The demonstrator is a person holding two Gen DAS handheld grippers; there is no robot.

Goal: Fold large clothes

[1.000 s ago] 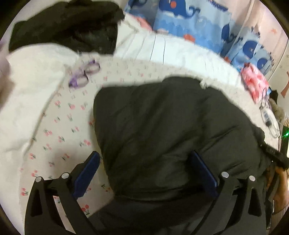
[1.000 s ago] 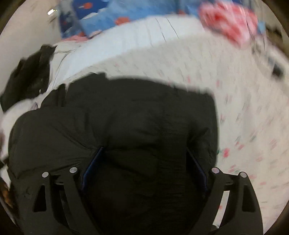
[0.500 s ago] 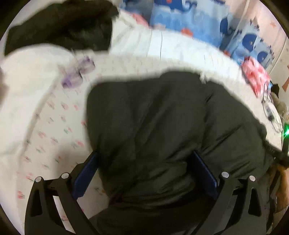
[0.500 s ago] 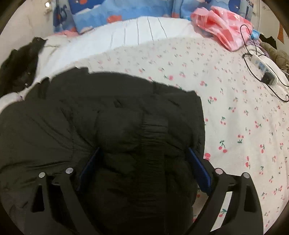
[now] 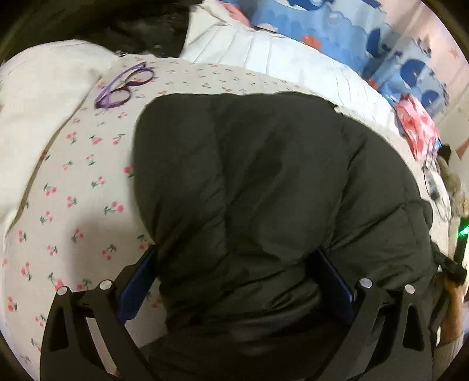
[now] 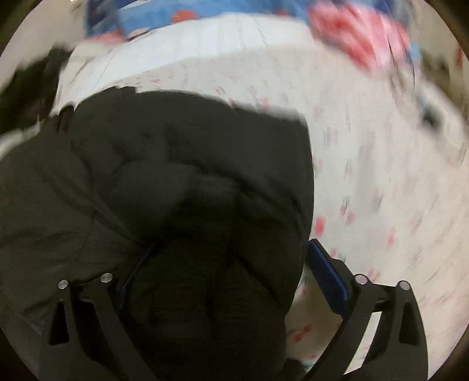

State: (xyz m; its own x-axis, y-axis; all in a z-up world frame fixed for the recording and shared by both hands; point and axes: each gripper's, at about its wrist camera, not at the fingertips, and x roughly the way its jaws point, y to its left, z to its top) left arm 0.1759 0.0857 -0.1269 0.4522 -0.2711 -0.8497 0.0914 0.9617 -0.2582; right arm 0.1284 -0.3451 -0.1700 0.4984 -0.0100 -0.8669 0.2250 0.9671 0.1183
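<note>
A black puffer jacket (image 5: 263, 181) lies folded in a thick bundle on the cherry-print bed sheet (image 5: 73, 181). My left gripper (image 5: 234, 278) stands wide over the bundle's near edge, with padded cloth bulging between its blue pads (image 5: 136, 284). In the blurred right wrist view the same jacket (image 6: 176, 175) fills the left half. My right gripper (image 6: 231, 263) is over its near right corner and its jaws are opening. Its right pad (image 6: 328, 272) is clear of the cloth, over the sheet (image 6: 381, 175). The left pad is half buried against the jacket.
Purple glasses (image 5: 124, 85) lie on the sheet left of the jacket, beside a white blanket (image 5: 35, 111). Another dark garment (image 5: 152, 32) is heaped at the back left. A white quilt (image 5: 278, 58), whale-print pillows (image 5: 337, 26), a pink bag (image 5: 416, 126) and cables (image 5: 433, 187) border the far side.
The right gripper's jaws have widened and its right pad has come off the jacket onto the sheet, the view shifting right and blurring. The left gripper has barely moved.
</note>
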